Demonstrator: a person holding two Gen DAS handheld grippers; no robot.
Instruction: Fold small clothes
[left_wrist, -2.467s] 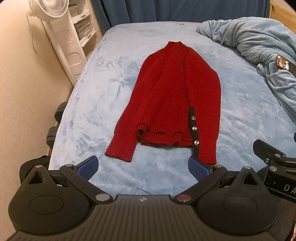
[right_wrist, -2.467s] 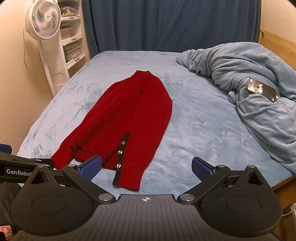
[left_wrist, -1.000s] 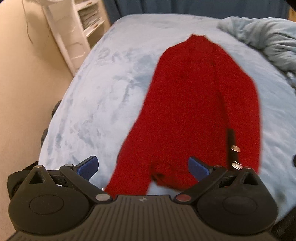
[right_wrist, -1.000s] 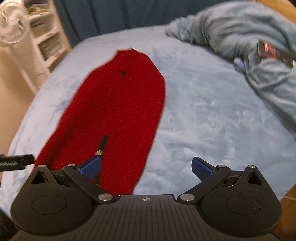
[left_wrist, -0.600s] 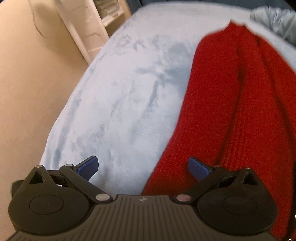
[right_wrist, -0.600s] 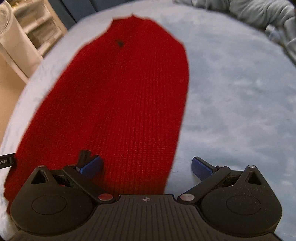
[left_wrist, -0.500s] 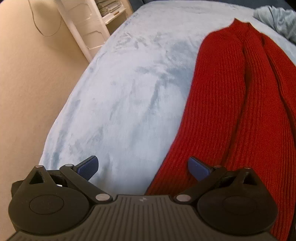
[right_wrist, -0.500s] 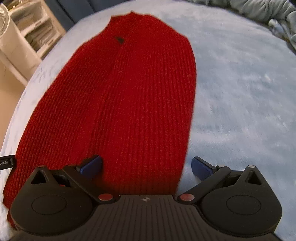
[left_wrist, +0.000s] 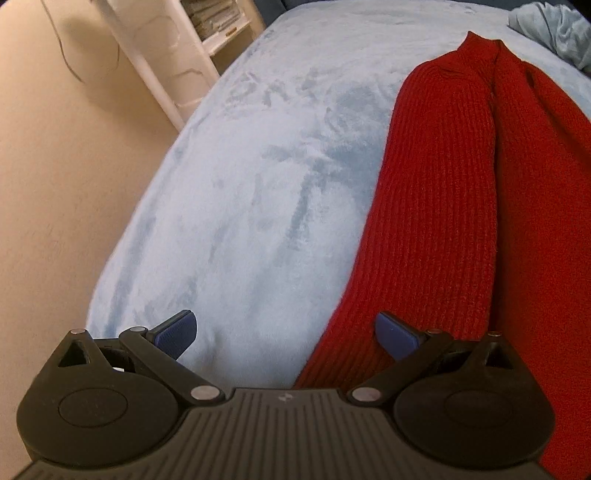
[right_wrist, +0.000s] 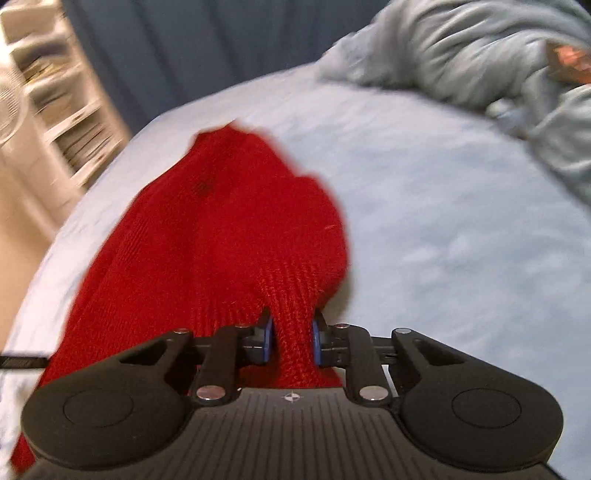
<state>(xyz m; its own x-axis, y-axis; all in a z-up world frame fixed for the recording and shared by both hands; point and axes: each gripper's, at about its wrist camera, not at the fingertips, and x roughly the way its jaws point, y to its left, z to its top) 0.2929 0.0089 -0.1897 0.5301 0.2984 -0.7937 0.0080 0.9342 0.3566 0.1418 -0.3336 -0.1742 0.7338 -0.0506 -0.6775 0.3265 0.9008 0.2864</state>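
1. We are at the first grasp of the fold. The red knit cardigan (left_wrist: 461, 229) lies lengthwise on the blue bed cover (left_wrist: 258, 192), collar at the far end, its near end under our two grippers.

2. Our right gripper (right_wrist: 290, 341) has just been closing, and the frames show a ridge of the cardigan's knit between its blue pads (right_wrist: 266, 339), pinched and bunched up. We judge this to be the near right sleeve or hem edge, though blur keeps us from telling which.

3. Our left gripper (left_wrist: 284, 334) stands wide open and holds nothing. Its right pad sits over the cardigan's left sleeve edge, its left pad over bare bed cover, so the edge runs between them ungripped.

4. Next, we judge, the left gripper must close on that sleeve edge so both hands hold the near end. Then we can lift and carry it toward the collar. The knit is thick and limp, so uneven lifting could skew the fold.

5. Against the view half a second ago, the right gripper was open above flat fabric. Now it grips, the cardigan is rucked near it, and the grey-blue blanket (right_wrist: 480, 62) shows again. The left view has hardly changed.
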